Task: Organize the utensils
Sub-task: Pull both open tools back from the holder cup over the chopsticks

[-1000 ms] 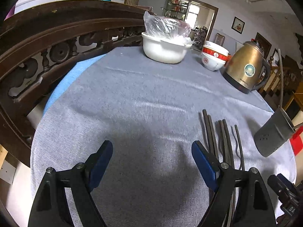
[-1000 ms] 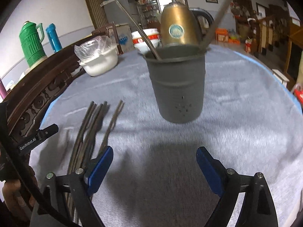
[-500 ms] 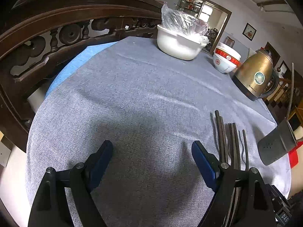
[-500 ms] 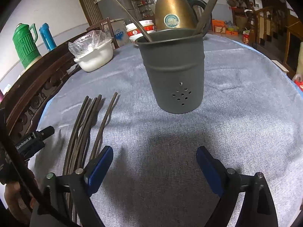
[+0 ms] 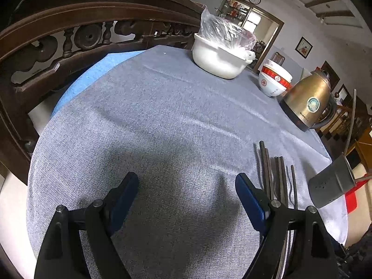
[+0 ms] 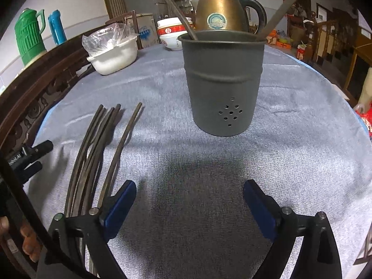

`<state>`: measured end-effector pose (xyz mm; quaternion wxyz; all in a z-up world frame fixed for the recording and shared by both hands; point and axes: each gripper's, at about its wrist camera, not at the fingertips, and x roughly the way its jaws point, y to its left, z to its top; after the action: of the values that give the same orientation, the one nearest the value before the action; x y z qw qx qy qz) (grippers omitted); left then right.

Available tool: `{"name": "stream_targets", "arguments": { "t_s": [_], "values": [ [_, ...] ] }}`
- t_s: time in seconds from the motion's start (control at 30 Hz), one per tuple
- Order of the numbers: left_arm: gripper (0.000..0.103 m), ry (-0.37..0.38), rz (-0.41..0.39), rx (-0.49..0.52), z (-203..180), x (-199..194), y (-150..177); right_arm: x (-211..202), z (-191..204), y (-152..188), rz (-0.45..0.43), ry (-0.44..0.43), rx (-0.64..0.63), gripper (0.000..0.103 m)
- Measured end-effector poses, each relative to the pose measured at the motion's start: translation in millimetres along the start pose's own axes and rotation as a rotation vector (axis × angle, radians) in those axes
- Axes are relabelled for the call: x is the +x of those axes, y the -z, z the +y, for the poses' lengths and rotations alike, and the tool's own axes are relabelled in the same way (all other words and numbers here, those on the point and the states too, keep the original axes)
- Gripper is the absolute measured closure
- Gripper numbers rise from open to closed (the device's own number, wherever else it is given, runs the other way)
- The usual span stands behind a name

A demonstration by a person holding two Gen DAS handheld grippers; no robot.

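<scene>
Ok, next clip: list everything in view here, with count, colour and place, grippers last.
chopsticks: about five, dark, flat on cloth, left of holder
holder: one, grey, upright mid-table, two sticks inside
kettle: one, gold, behind holder
bowls: stacked, white and red, beside kettle
pot: one, white, plastic bag inside, far left of table
flasks: two, green and blue, behind chair
chair: one, dark carved wood, table's left edge
cloth: one, grey, covers table
left gripper: open, empty
right gripper: open, empty
</scene>
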<state>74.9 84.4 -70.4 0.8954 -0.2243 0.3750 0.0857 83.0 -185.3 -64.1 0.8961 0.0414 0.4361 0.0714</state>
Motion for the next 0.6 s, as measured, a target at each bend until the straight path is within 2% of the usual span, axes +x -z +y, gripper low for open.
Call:
{"name": "stream_targets", "arguments": {
  "t_s": [0.27,0.6],
  "values": [
    [0.016,0.016,-0.001,-0.008,1.8,-0.1,0.0,3.7,6.9,0.4,0.02,0.034,-0.038,0.004],
    [0.015,0.001,0.004,0.007,-0.8,1.4,0.1,1.1,1.7,1.4,0.007,-0.01,-0.008,0.003]
  ]
}}
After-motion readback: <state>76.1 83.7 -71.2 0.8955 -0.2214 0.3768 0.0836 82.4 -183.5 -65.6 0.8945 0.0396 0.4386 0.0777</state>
